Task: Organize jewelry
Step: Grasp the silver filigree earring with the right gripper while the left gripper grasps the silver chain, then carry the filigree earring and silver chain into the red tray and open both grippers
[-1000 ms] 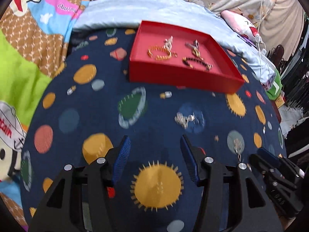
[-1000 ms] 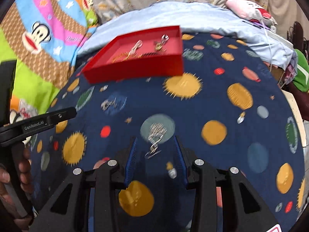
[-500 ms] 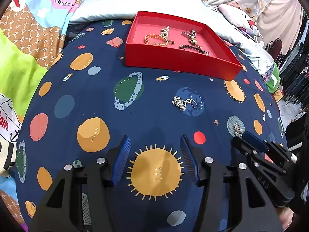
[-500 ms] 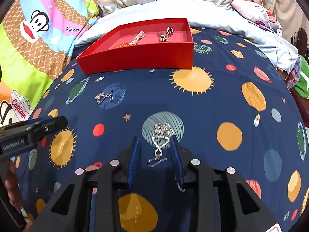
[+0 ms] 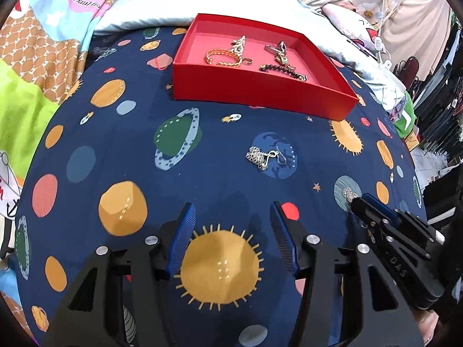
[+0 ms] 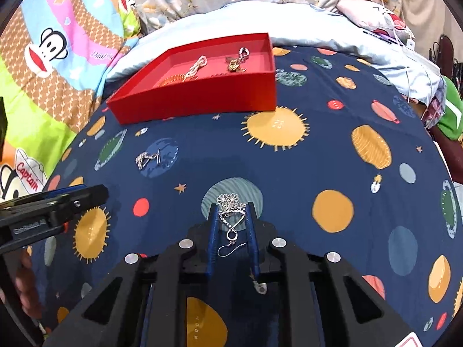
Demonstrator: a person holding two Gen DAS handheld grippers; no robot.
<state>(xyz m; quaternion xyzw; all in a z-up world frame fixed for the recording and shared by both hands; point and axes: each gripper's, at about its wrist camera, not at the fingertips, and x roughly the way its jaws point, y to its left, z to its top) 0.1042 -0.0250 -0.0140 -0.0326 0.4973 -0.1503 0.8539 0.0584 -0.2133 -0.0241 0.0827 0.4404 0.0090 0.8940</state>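
Note:
A red tray holding several jewelry pieces sits at the far side of a navy planet-print cloth; it also shows in the right wrist view. A silver chain with a hook lies loose on the cloth below the tray, seen too in the right wrist view. My right gripper is nearly shut around a silver rhinestone necklace that lies between its blue pads on the cloth. My left gripper is open and empty, hovering over a yellow sun print.
The right gripper shows at the right edge of the left wrist view. Colourful cartoon bedding lies at left, a pale blue blanket behind the tray, and a green item at the right edge.
My right gripper moved forward over the rhinestone necklace and its jaws narrowed around it. The left gripper stayed open and drew back slightly from the tray.

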